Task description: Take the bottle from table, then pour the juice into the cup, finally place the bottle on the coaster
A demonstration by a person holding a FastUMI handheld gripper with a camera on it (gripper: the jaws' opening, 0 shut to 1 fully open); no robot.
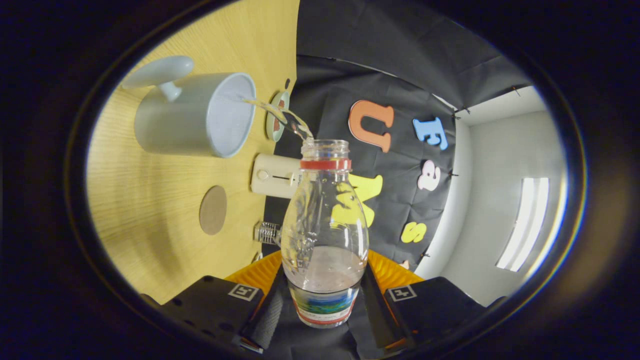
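Note:
My gripper [324, 300] is shut on a clear plastic bottle [324, 235] with a red neck ring and no cap, both fingers pressing on its lower body. The whole view is rolled sideways, so the bottle is tipped over. A thin stream of clear liquid [280, 115] runs from the bottle's mouth into the pale mug [200, 117], which stands on the wooden table [145, 215] just beyond the mouth. Little liquid is left in the bottle. A round brown coaster [213, 210] lies flat on the table beside the mug, apart from it.
A cream-coloured boxy appliance [274, 176] stands at the table's back edge by the black cloth wall. A small round plate [276, 116] and a clear ribbed glass [267, 233] also sit along that edge. A white wall with a ceiling light [522, 225] lies beyond.

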